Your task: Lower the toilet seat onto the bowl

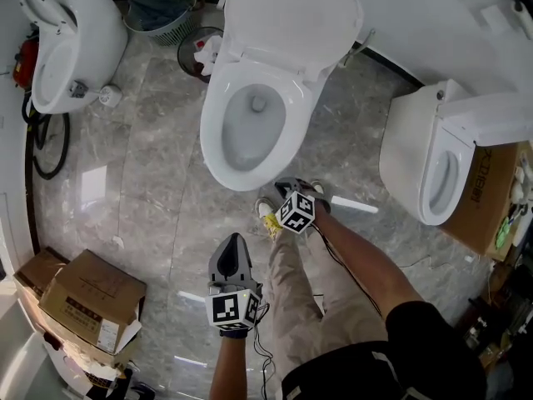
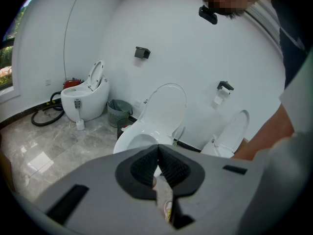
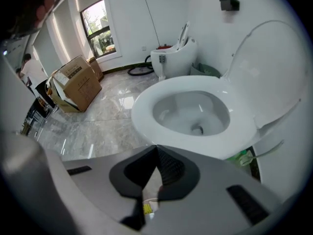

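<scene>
I see the toilet seat (image 1: 213, 140) lying flat on the bowl (image 1: 252, 127), lid (image 1: 291, 15) upright behind, my right gripper (image 1: 288, 187) just before its near rim, my left gripper (image 1: 233, 243) nearer and leftward, both with jaws pressed together, empty.

Grey marble floor (image 1: 141, 182), glossy, catching light patches. Second toilet (image 1: 71, 44) at far left, lid up; black hose (image 1: 46, 152) looped just beside it. Green slotted basket (image 1: 162, 7) against the wall, dark bin (image 1: 193, 55) near it with white litter inside. Third toilet (image 1: 433, 169) at right, large carton (image 1: 490, 198) beside it. Stacked cardboard boxes (image 1: 87, 302) at lower left.
</scene>
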`<state>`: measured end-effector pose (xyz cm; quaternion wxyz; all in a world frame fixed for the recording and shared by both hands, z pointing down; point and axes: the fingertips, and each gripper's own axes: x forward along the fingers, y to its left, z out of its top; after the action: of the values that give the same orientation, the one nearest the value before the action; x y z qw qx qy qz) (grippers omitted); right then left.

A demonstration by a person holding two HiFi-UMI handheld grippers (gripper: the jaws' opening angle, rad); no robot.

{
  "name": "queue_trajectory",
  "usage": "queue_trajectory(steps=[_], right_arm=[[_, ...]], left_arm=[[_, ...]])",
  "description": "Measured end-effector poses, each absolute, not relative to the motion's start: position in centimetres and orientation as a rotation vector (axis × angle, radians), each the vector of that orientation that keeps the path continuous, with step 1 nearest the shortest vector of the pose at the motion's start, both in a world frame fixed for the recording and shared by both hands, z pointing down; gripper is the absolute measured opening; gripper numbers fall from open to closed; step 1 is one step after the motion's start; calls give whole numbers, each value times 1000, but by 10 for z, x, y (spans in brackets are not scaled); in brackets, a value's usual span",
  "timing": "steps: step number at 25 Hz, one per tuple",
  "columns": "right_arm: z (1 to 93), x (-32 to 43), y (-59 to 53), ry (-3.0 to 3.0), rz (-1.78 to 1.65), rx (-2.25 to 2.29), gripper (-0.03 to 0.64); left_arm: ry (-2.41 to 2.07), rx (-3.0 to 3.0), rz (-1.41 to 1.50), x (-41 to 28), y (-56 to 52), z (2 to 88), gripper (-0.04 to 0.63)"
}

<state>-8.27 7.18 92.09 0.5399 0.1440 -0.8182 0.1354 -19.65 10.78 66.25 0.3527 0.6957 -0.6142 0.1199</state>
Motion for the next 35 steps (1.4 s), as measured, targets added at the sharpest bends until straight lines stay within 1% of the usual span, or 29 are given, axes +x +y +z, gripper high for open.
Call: queue_trajectory(steps=[3,6,14,20,24,29,35], right_arm=[[867,-69,63,-2008,360,415,-5],[793,-57,48,-2080,395,513,-5],[557,-30,7,-2320,320,770,-5],[415,12,-13,-2436,235,985,-5],[347,48,-16,-2479,213,1128,-5],[280,86,-23,-2533,217,1316,-5],[245,106,-21,-2565,172,1395,-5]], left_arm=[[-1595,1854,309,-193,92,633,11],[-1609,1917,293,-191,71,590,11],[-1649,2139,279,-163,18,424,11],[-1713,2298,190,-143,-14,312,11],[-1707,2351,147,-123,-11,277,11],[-1693,2403,150,-106,-7,259,11],[-1698,2450,119,-91,-16,238,11]])
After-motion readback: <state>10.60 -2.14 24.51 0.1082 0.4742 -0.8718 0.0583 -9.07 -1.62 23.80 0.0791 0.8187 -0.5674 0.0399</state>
